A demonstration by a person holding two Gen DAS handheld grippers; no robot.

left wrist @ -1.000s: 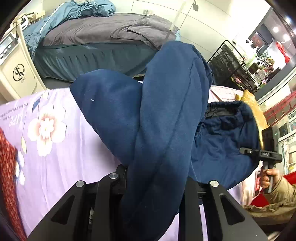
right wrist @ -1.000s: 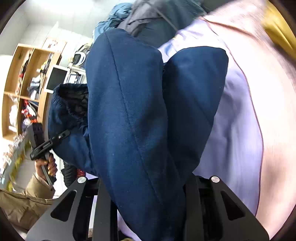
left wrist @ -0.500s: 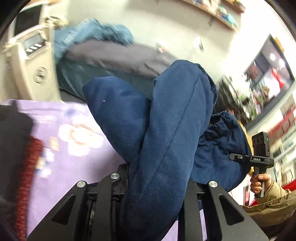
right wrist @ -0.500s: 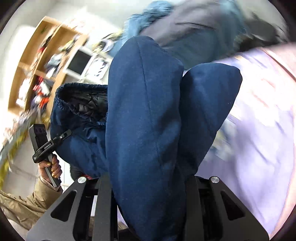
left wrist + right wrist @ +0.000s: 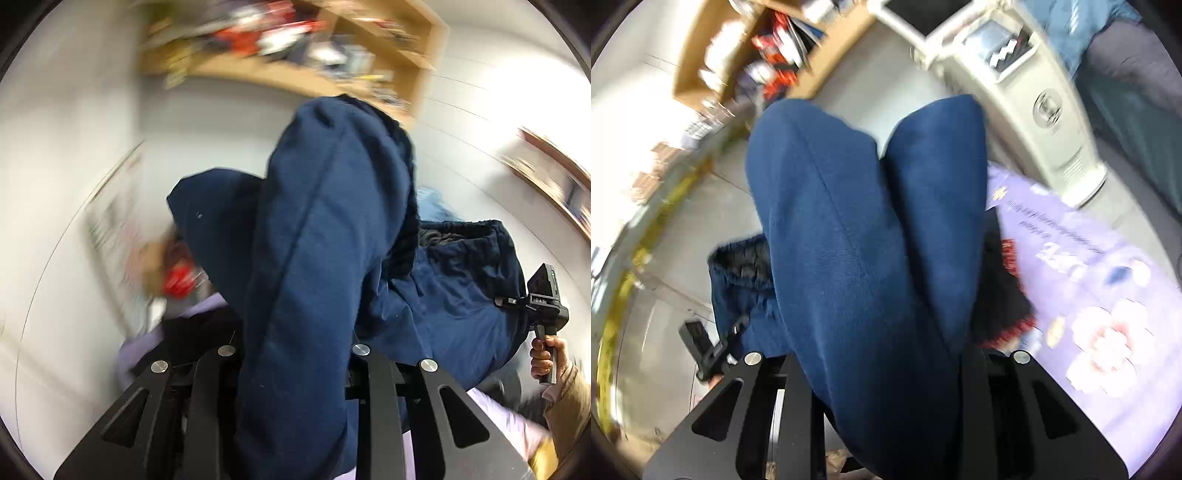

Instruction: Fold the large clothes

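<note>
Dark blue trousers [image 5: 325, 258] hang folded between both grippers, lifted in the air. My left gripper [image 5: 291, 369] is shut on one bunched end of them; the cloth fills the space between its fingers. My right gripper [image 5: 882, 369] is shut on the other end of the trousers [image 5: 857, 258]. The elastic waistband [image 5: 461, 229] sags to the right in the left wrist view. The right gripper's body [image 5: 543, 299] and the hand holding it show there too. The left gripper's body [image 5: 705, 347] shows in the right wrist view.
A lilac floral sheet [image 5: 1089, 295] covers the work surface at the right, with a dark red-edged garment [image 5: 1008, 295] on it. A cream machine [image 5: 1034, 103] and a bed [image 5: 1137, 92] stand behind. Wooden shelves [image 5: 295, 48] line the wall.
Both grippers have swung upward and turned left with the trousers still held. The views now face the wall shelves instead of the bed and sheet. The background is blurred.
</note>
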